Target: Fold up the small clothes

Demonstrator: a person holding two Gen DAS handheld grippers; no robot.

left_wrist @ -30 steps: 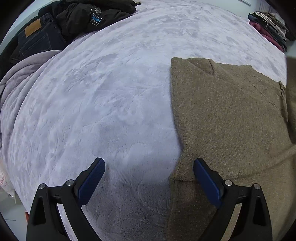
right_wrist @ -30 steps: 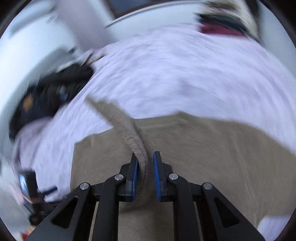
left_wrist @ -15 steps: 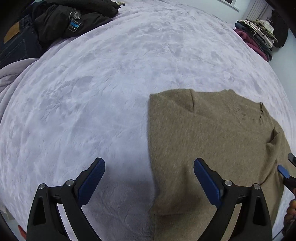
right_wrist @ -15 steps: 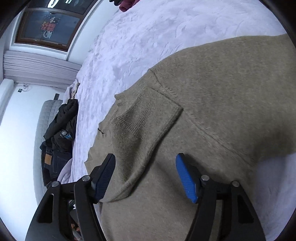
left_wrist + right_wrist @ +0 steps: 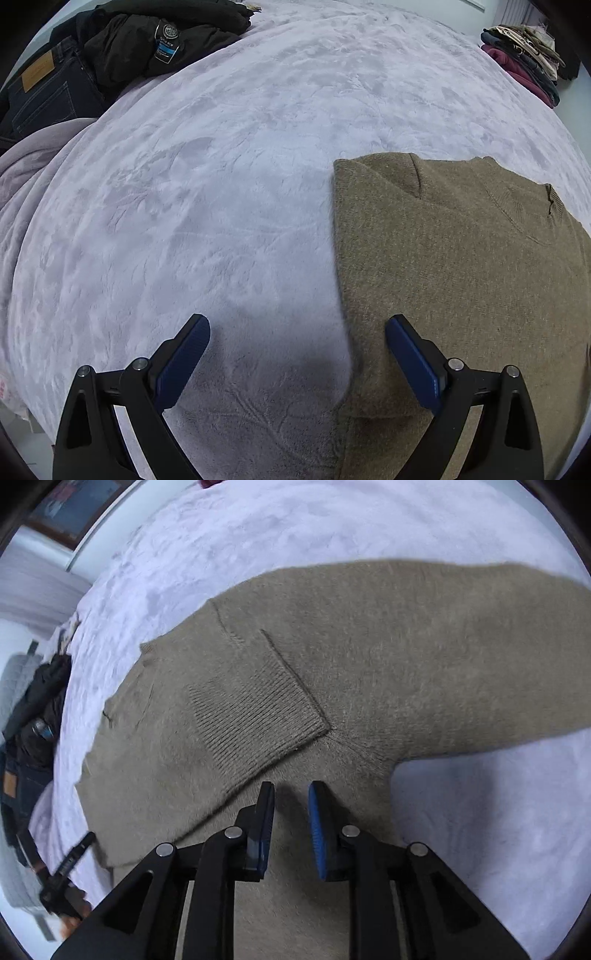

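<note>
An olive-brown knit sweater [image 5: 461, 266] lies flat on a pale lilac plush bedspread [image 5: 207, 192]. Its left side is folded in, giving a straight left edge. In the right wrist view the folded-in sleeve with its ribbed cuff [image 5: 255, 716] lies across the sweater's body [image 5: 369, 635], and the other sleeve [image 5: 517, 664] stretches out to the right. My left gripper [image 5: 297, 350] is open and empty, straddling the sweater's left edge. My right gripper [image 5: 291, 816] hovers over the sweater near the armpit, jaws close together with a narrow gap and nothing between them.
Dark jeans and a black jacket [image 5: 122, 48] are heaped at the bed's far left. A stack of folded clothes [image 5: 524, 51] sits at the far right corner. A grey blanket [image 5: 22, 173] hangs at the left edge. The left gripper shows in the right wrist view [image 5: 62, 878].
My right gripper let go of the sleeve, which now lies folded across the sweater's body, opened wide, then narrowed again over the sweater. My left gripper stayed open, shifting slightly.
</note>
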